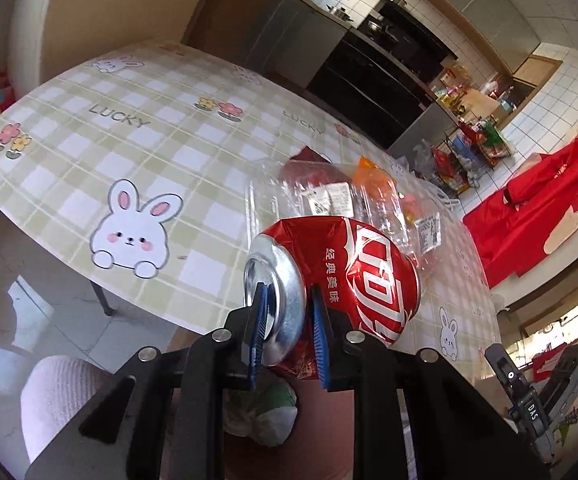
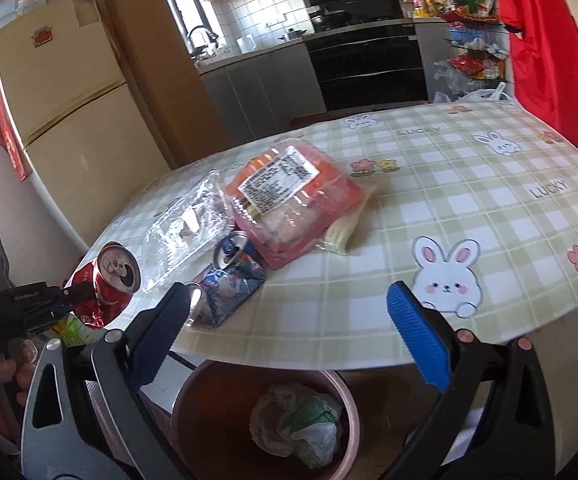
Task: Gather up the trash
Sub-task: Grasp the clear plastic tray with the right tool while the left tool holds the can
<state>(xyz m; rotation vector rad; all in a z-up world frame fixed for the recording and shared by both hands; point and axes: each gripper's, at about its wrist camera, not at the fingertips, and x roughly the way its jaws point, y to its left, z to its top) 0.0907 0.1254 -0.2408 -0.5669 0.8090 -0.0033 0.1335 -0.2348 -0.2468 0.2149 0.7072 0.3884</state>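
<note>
My left gripper (image 1: 287,322) is shut on a crushed red cola can (image 1: 353,276), pinching its silver top rim, off the table's near edge. The can also shows in the right wrist view (image 2: 105,280), held by the left gripper (image 2: 69,292). My right gripper (image 2: 289,320) is open and empty above a brown trash bin (image 2: 193,396) that holds crumpled white-green wrapping (image 2: 301,428). On the table lie a crushed blue can (image 2: 229,284), a clear plastic tray (image 2: 185,228) and a red labelled food package (image 2: 293,204). The wrapping also shows below the can in the left wrist view (image 1: 265,416).
The round table has a green checked cloth with rabbits (image 2: 469,208). A cream fridge (image 2: 69,120) stands left, kitchen counters and a black oven (image 2: 369,64) behind. A red garment (image 2: 541,40) hangs at right beside a snack rack (image 2: 473,52).
</note>
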